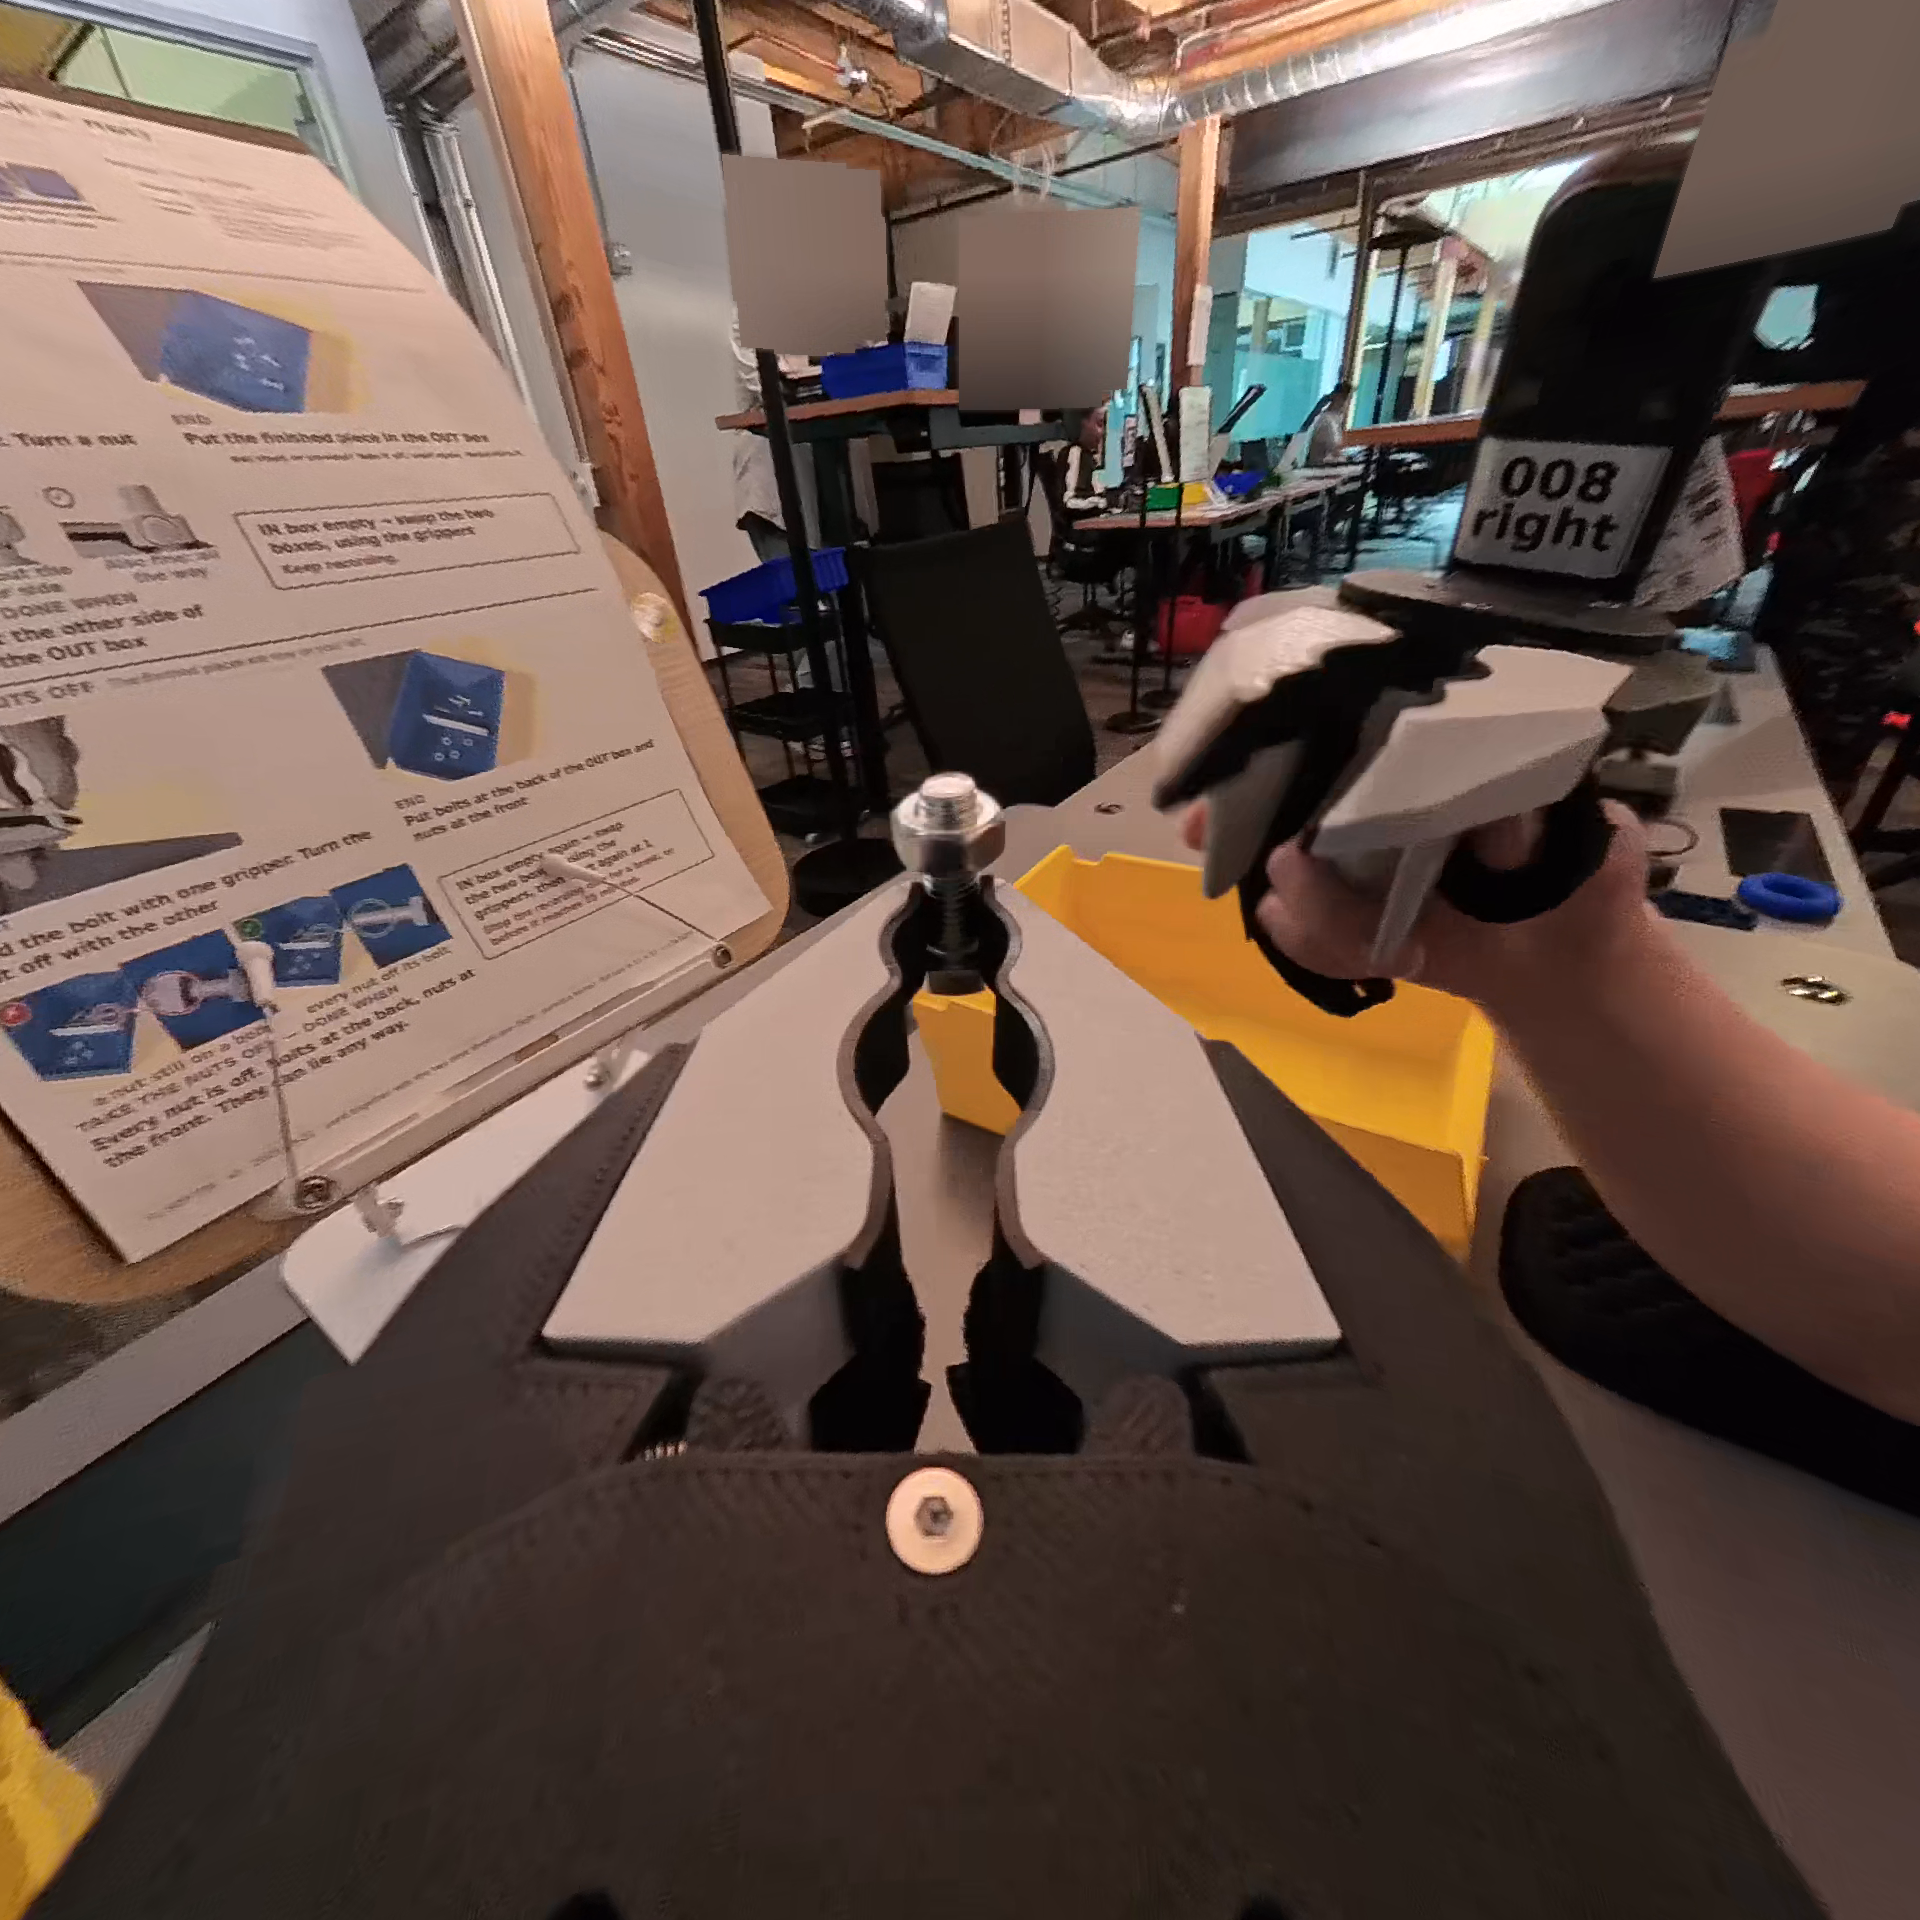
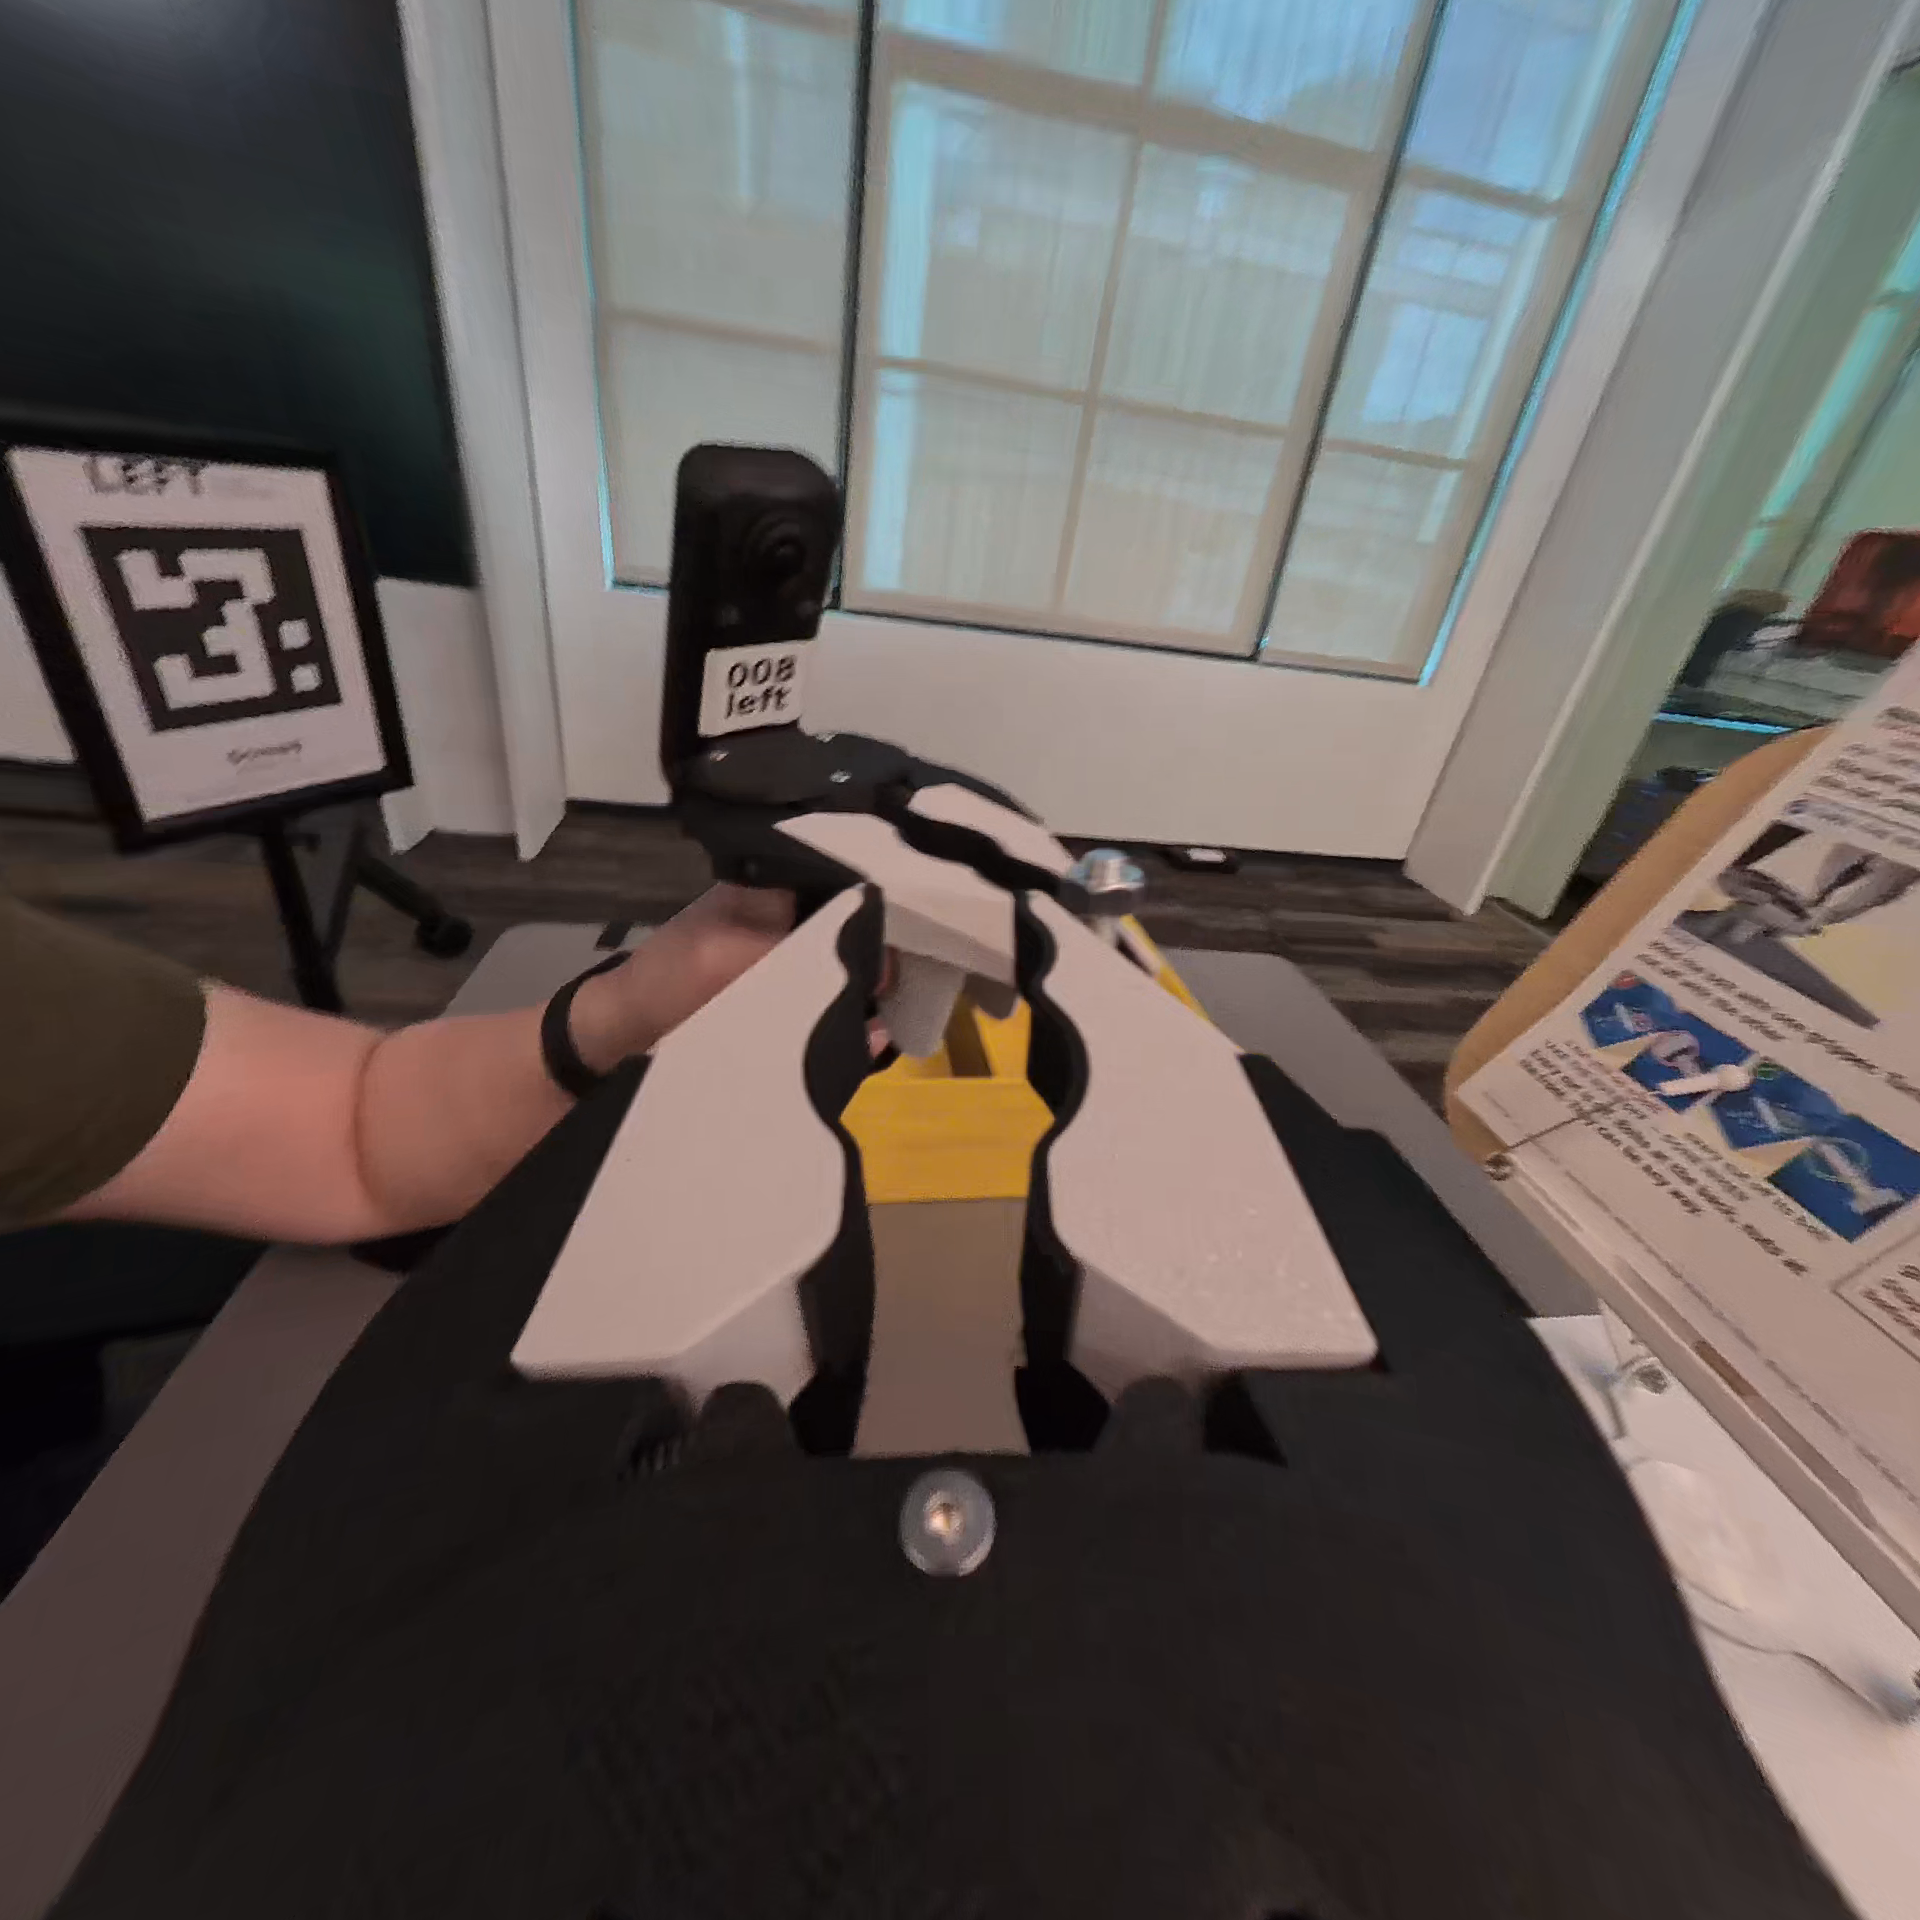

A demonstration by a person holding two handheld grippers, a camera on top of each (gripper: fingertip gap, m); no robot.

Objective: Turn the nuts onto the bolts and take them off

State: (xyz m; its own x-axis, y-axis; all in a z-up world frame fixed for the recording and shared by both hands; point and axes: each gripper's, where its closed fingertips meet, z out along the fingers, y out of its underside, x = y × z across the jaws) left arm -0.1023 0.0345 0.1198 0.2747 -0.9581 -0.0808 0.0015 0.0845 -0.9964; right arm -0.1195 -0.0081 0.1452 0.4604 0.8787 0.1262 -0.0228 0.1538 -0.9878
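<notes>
My left gripper [image 1: 948,906] is shut on the dark threaded shaft of a bolt [image 1: 948,935] and holds it upright above the table. A silver nut [image 1: 948,829] sits near the bolt's top end, just past the fingertips. My right gripper [image 1: 1309,831] hovers to the right of the nut, apart from it, held by a hand. In the right wrist view my right gripper [image 2: 940,920] is open and empty. Beyond it are the left gripper [image 2: 1039,862] and the nut [image 2: 1107,873].
A yellow bin [image 1: 1299,1049] stands on the grey table right behind the bolt; it also shows in the right wrist view [image 2: 945,1132]. An instruction sheet on a wooden stand [image 1: 343,675] fills the left side. A marker board [image 2: 208,634] stands far left. Tip to tip, the grippers are about 5 cm apart.
</notes>
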